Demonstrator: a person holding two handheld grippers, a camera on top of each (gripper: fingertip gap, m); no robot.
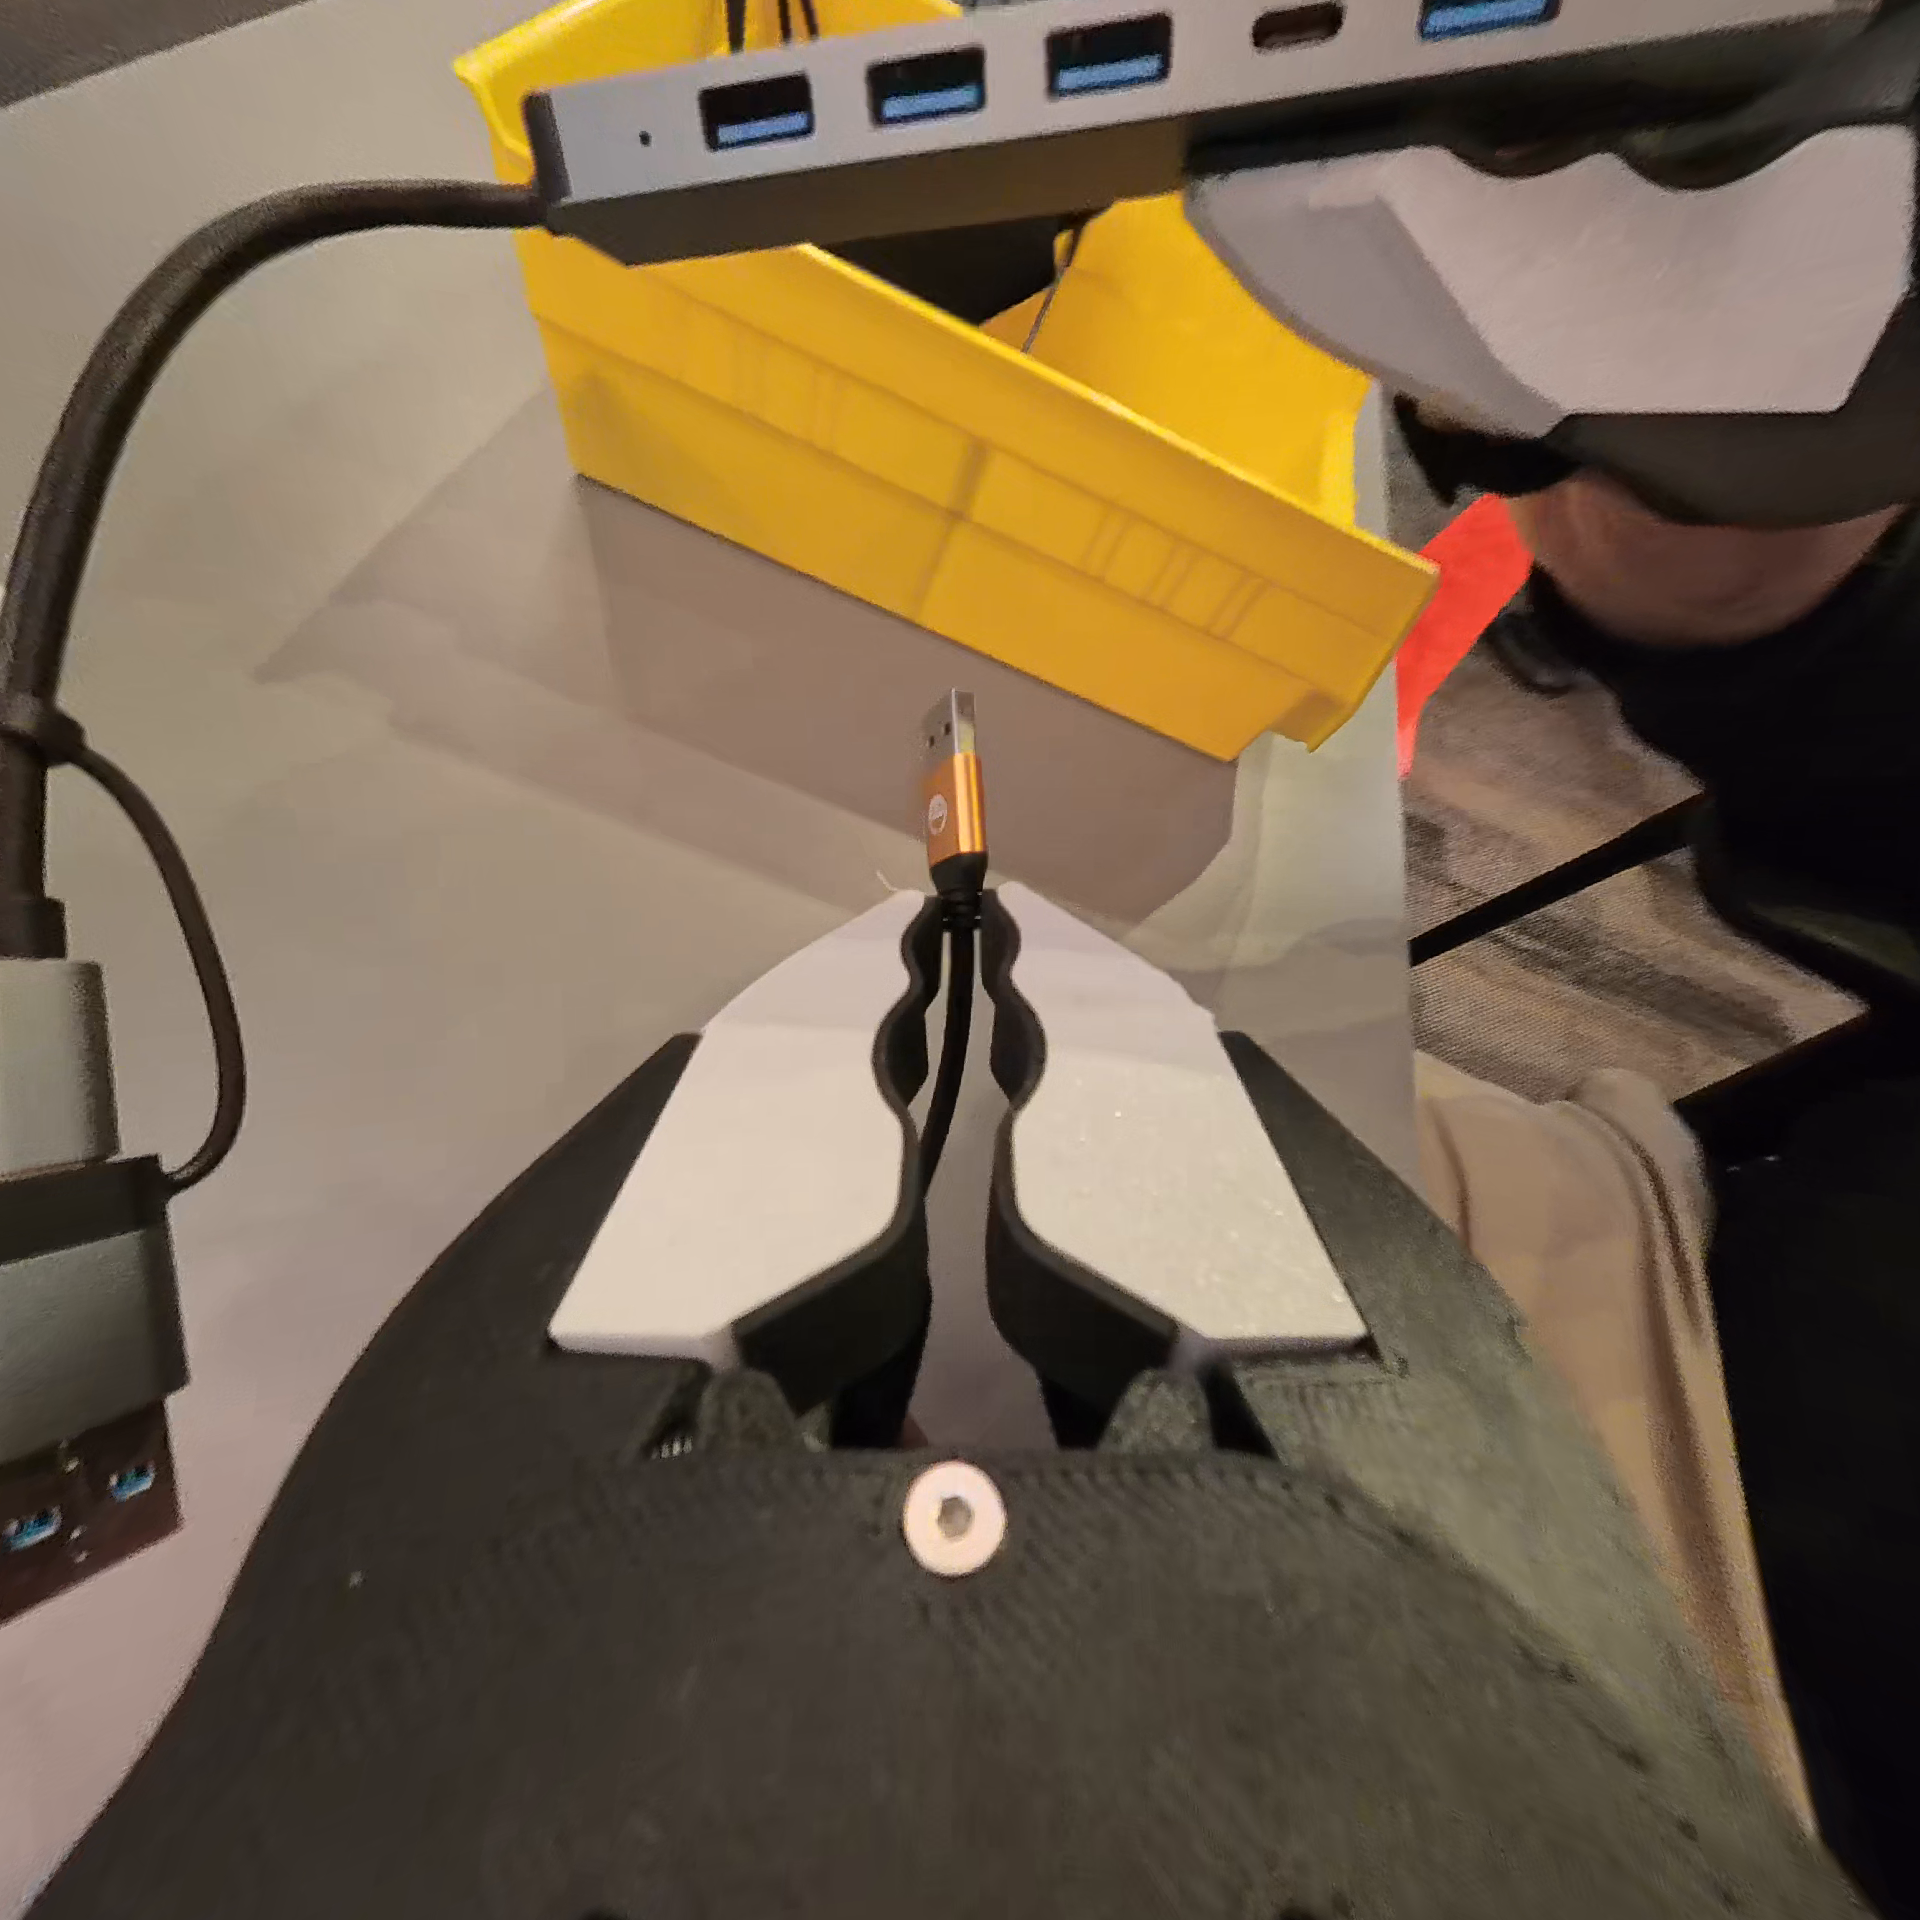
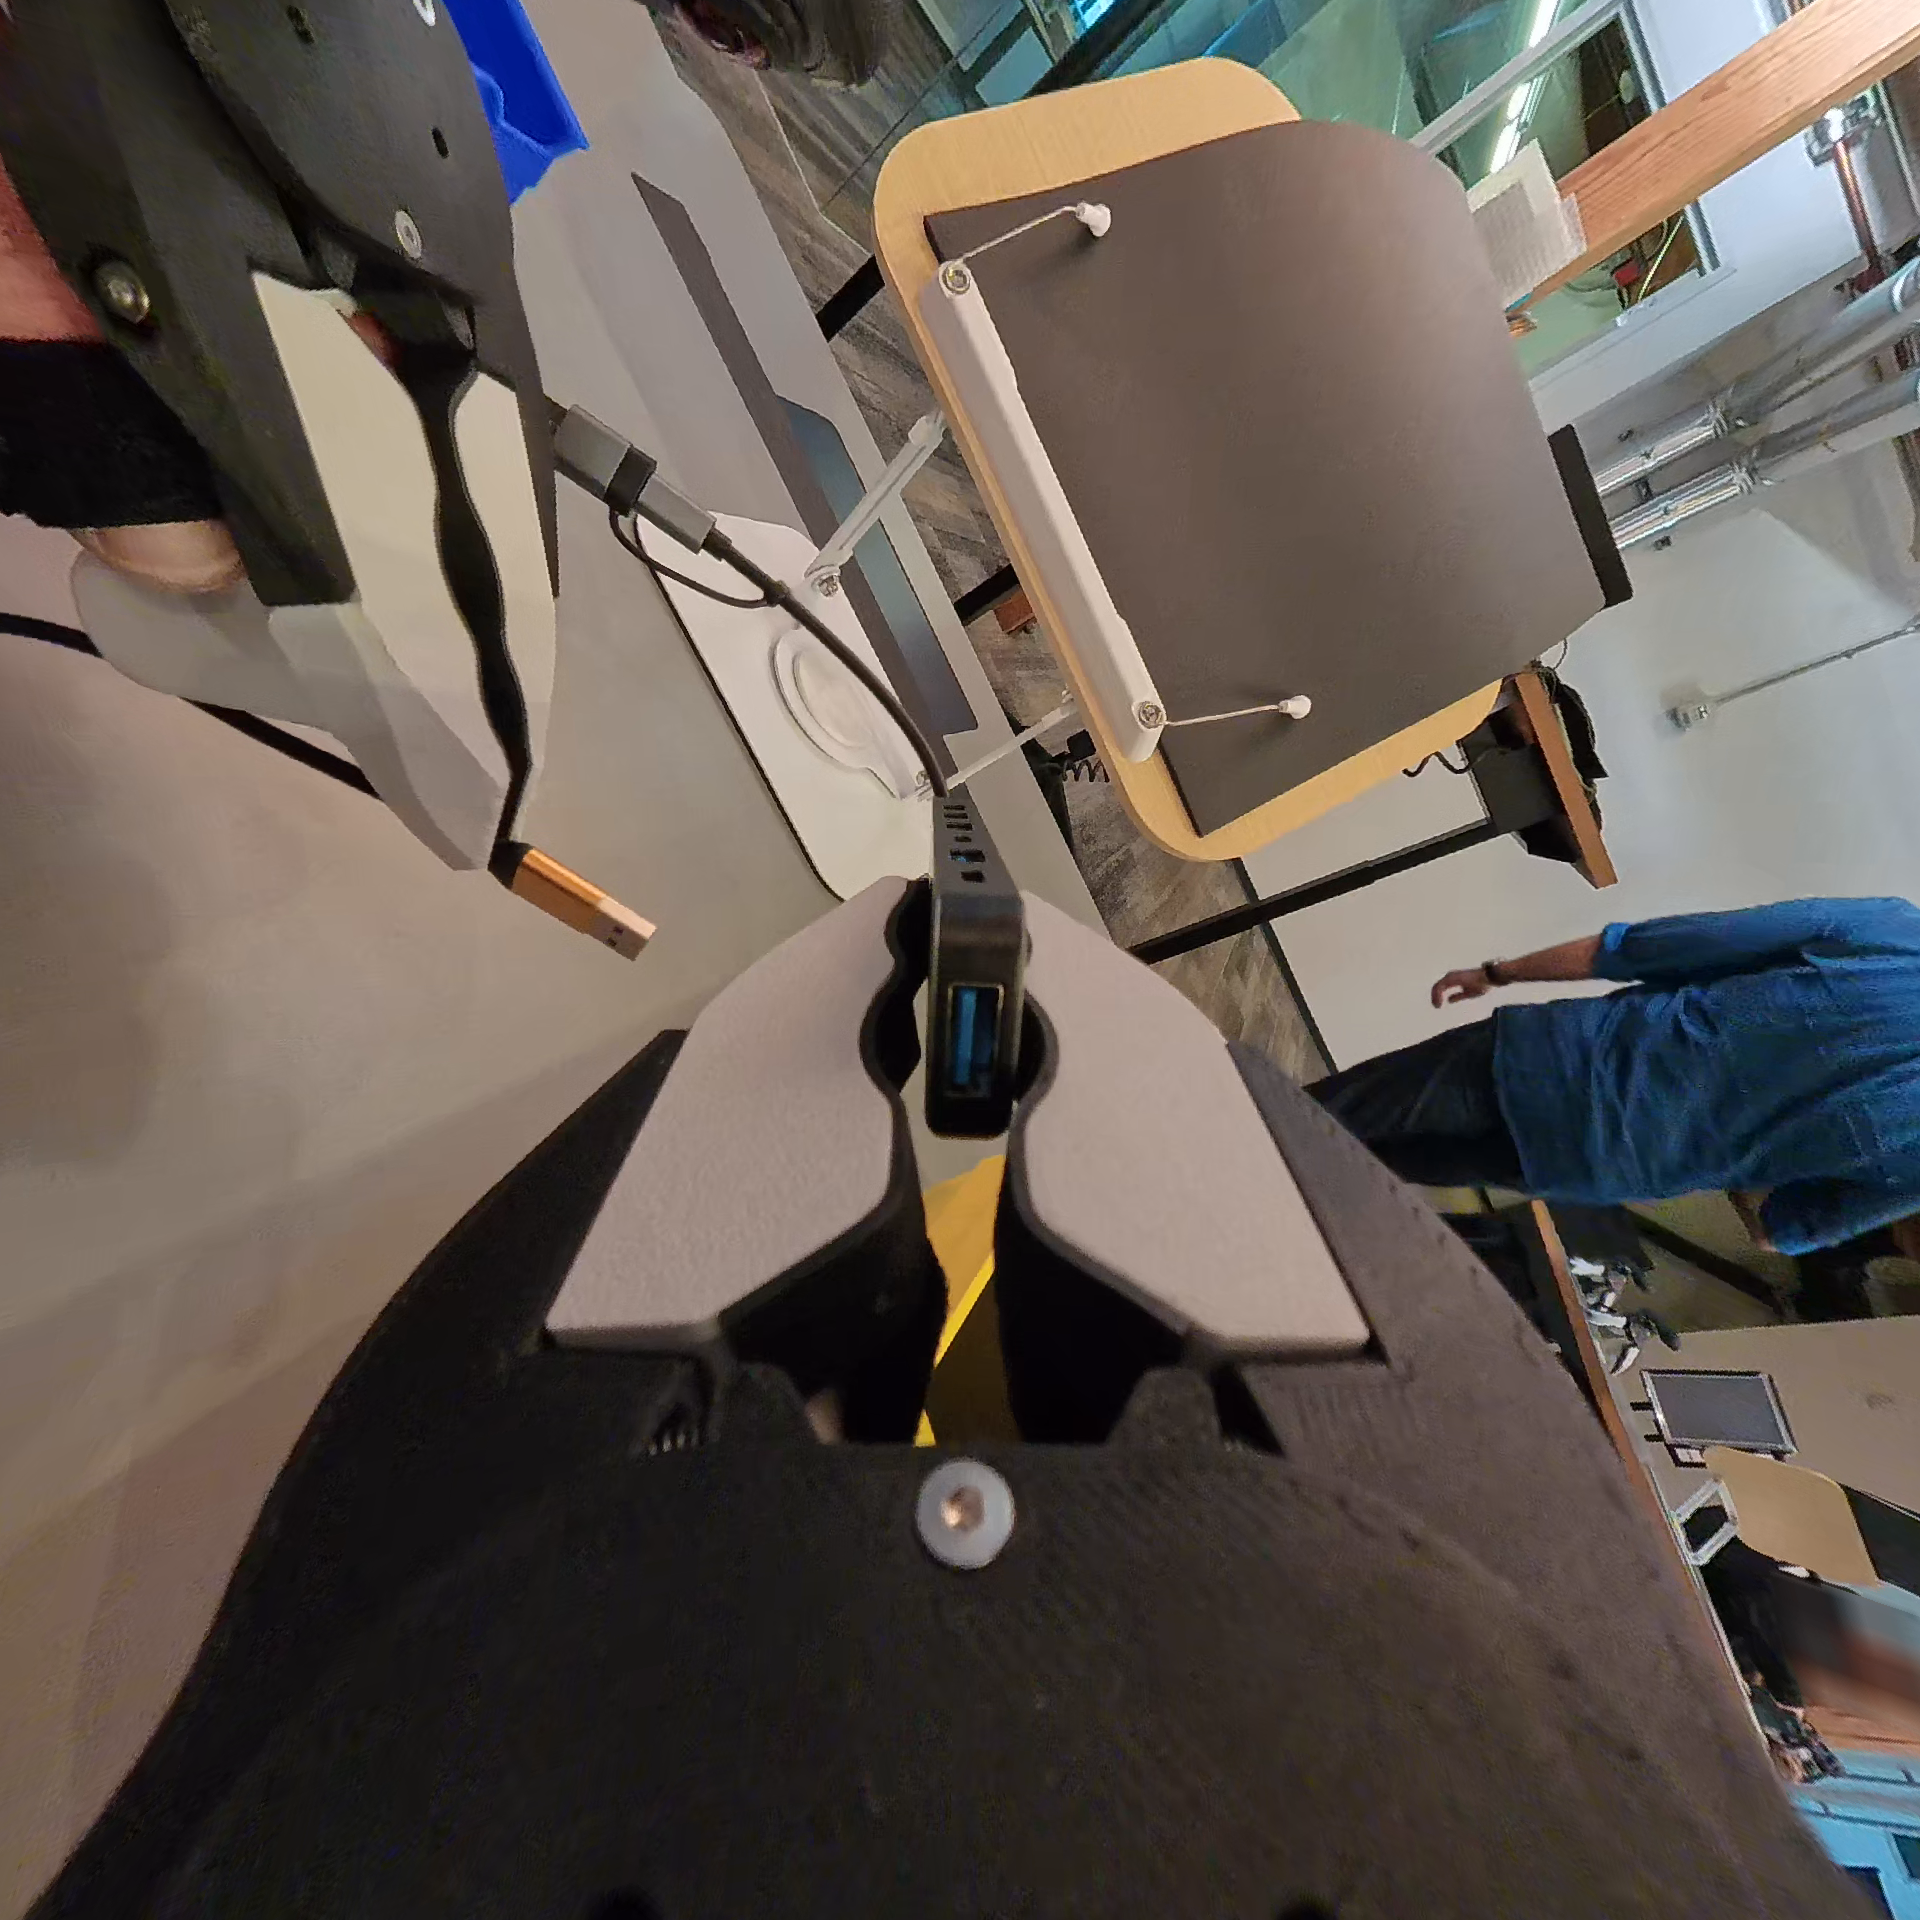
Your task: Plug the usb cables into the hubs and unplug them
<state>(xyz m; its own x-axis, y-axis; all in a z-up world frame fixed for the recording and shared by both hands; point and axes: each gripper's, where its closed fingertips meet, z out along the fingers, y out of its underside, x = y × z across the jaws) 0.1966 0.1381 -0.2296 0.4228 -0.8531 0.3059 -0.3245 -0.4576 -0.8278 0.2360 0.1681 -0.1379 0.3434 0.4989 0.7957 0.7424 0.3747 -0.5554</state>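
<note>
My left gripper (image 1: 951, 909) is shut on a black USB cable (image 1: 945, 1049) just behind its orange plug (image 1: 953, 795), which sticks out forward with its metal tip free. A grey hub (image 1: 935, 94) with several blue ports hangs above and ahead of the plug, apart from it. My right gripper (image 2: 966, 914) is shut on that hub (image 2: 971, 1029), seen end-on with one blue port facing me. In the right wrist view the left gripper (image 2: 488, 831) is at the upper left, and the orange plug (image 2: 582, 904) points toward the hub with a gap between them.
A yellow bin (image 1: 1039, 499) stands on the pale table (image 1: 416, 831) beyond the plug. The hub's black cable (image 1: 94, 436) runs down to a second hub (image 1: 73, 1299) at the left edge. A blue bin (image 2: 520, 94), a chair (image 2: 1247, 468) and a person in blue (image 2: 1714, 1060) are farther off. One gripper's finger ends stand about 11 cm off the other's.
</note>
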